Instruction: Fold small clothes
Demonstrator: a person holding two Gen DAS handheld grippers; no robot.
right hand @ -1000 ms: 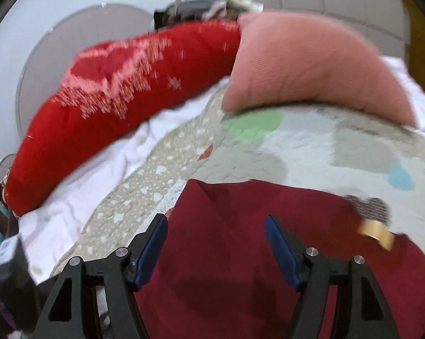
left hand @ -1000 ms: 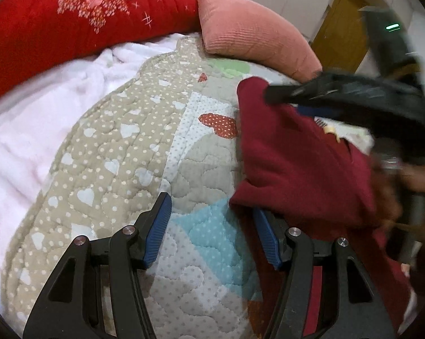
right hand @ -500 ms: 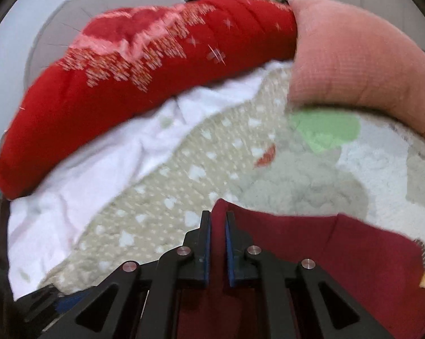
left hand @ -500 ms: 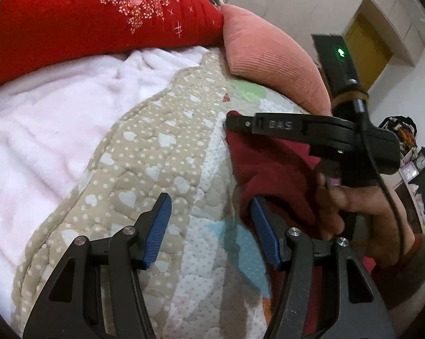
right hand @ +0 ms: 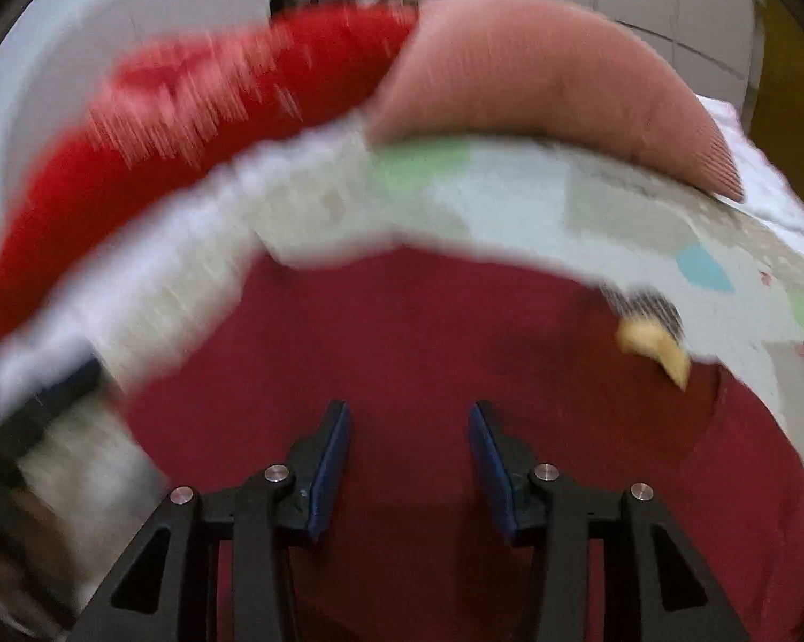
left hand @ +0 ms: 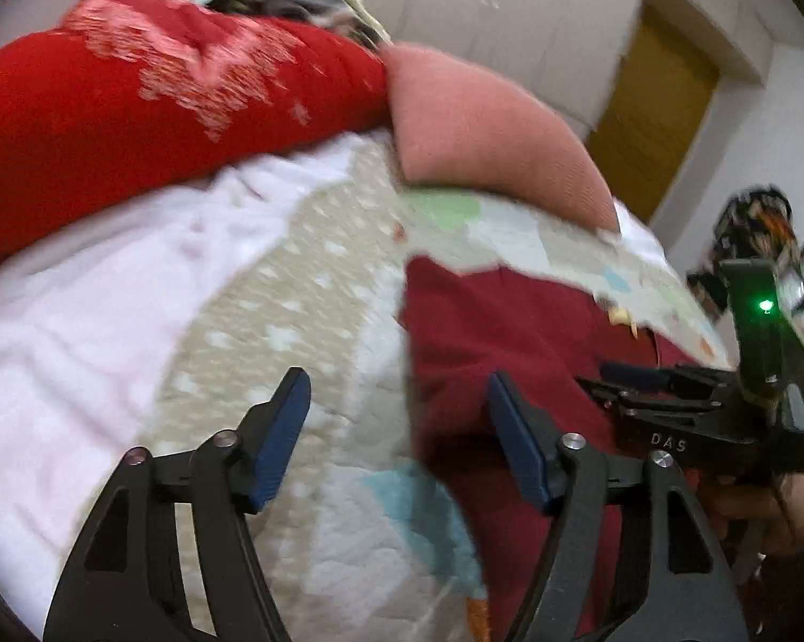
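A dark red garment [left hand: 508, 331] lies on the patchwork quilt [left hand: 321, 321]; it also fills the lower right wrist view [right hand: 428, 353], with a yellow tag [right hand: 656, 348] at its far right edge. My left gripper [left hand: 399, 422] is open and empty, over the garment's left edge and the quilt. My right gripper [right hand: 408, 449] is open and empty, just above the garment's middle. The right gripper also shows at the right of the left wrist view [left hand: 685, 406], held by a hand. Both views are motion-blurred.
A large red embroidered cushion [left hand: 134, 101] and a pink ribbed pillow [left hand: 487, 128] lie at the back of the bed. A white fleece blanket [left hand: 81, 321] covers the left side. A yellow door [left hand: 658, 107] stands behind on the right.
My right gripper, shut on the garment's edge half a second ago, has opened and pulled back over the garment. The garment now lies flatter. Both cameras have swung.
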